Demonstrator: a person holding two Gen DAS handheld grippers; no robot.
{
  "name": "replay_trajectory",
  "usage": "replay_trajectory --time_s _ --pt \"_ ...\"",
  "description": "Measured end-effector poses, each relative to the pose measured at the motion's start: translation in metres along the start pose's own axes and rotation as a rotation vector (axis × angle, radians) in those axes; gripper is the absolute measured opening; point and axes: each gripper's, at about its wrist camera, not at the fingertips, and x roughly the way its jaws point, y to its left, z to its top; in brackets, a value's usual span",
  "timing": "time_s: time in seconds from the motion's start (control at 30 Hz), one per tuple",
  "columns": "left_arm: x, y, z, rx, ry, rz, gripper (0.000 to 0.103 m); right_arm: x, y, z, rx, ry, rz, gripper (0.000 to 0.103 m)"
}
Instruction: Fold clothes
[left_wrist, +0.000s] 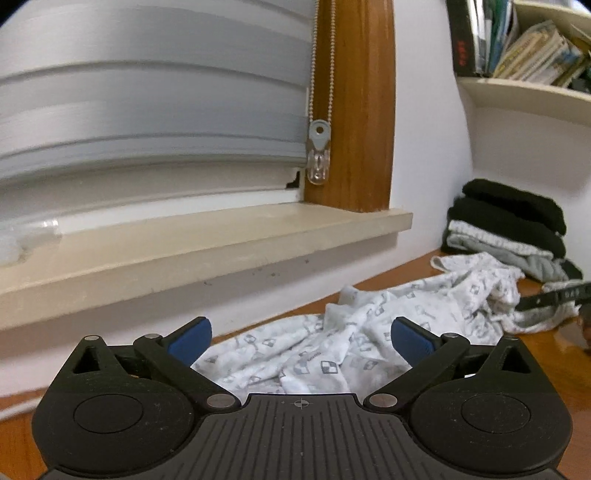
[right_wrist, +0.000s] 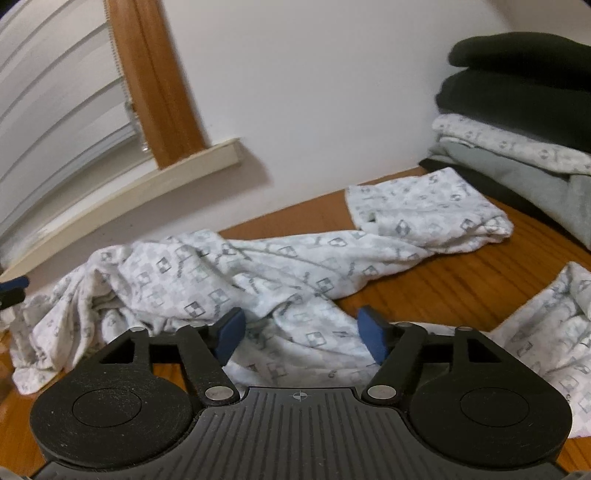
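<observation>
Patterned white garment (right_wrist: 236, 273), crumpled, sprawled across wooden table (right_wrist: 443, 280)

Blinds (left_wrist: 147, 92) motion-blurred; folded stack (right_wrist: 524, 110) cut off by right edge

Left tongs (left_wrist: 301, 341) spread wide (nothing gripped), crumpled patterned garment (left_wrist: 332, 350) beyond, wooden table (left_wrist: 546, 354)

A room with a window and a white wall

Grey blinds (left_wrist: 147, 92) hang over the sill (left_wrist: 207, 243). A brown wooden frame (left_wrist: 354, 110) stands beside them. Books fill a shelf (left_wrist: 524, 94). The table (right_wrist: 461, 280) is brown wood.
</observation>
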Motion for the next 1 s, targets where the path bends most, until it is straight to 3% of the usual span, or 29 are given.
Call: replay_trajectory --time_s 0.27,0.37,0.53,0.77,0.87,1.0 --pt "0.004 0.007 -0.002 -0.078 -0.001 0.026 0.103 -0.002 0.001 -0.001 0.001 -0.001 0.028 0.068" --pt "0.004 0.01 -0.003 -0.093 -0.012 0.047 0.103 -0.002 0.014 -0.002 -0.099 0.039 0.031 0.066" --pt "0.012 0.006 -0.006 -0.059 0.019 0.065 0.103 -0.017 0.036 -0.014 -0.264 0.088 -0.02 0.045" --pt "0.017 0.003 -0.014 -0.025 0.054 0.054 0.103 -0.028 0.041 -0.016 -0.356 0.127 -0.059 0.044" --pt "0.016 0.004 -0.014 -0.029 0.061 0.052 0.103 -0.029 0.044 -0.012 -0.399 0.133 -0.103 0.012" --pt "0.014 0.005 -0.01 -0.031 0.053 0.052 0.103 -0.04 0.047 0.009 -0.443 0.07 -0.158 0.011"
